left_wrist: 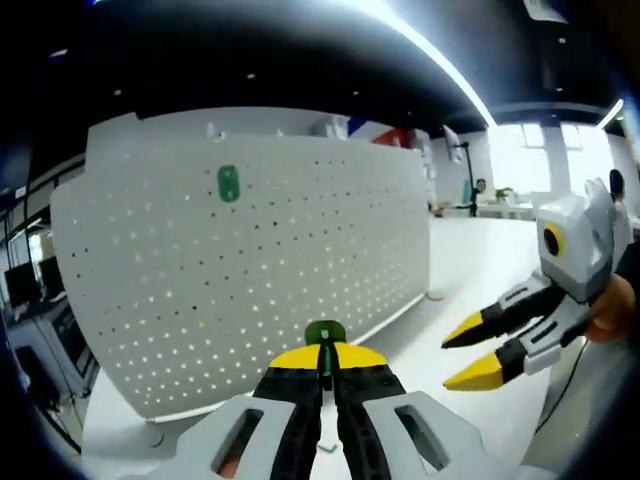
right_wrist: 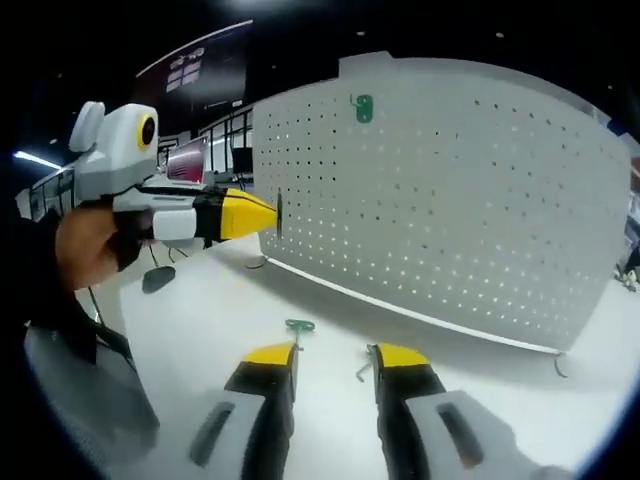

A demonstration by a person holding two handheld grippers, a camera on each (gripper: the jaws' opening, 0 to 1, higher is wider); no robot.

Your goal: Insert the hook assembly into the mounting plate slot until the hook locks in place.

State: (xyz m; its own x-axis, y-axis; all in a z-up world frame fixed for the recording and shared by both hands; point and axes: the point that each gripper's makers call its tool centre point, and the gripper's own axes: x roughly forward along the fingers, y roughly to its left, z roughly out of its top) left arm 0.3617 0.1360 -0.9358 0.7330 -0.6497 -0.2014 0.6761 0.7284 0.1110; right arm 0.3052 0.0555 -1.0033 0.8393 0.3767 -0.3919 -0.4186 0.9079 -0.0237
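Right gripper view alone shows a spare hook on the table between its wide jaws; left jaws pinch a green hook.

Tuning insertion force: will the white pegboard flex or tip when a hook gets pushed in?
Probably some give: the pegboard looks like a thin upright perforated sheet. It seems to stand freely on the table on small feet, so it could slide or tip. The left gripper holds a green hook.

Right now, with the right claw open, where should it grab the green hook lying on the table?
Probably the broad green head of the green hook, from above: it lies flat on the table, its thin stem offering little. Right claw is open.
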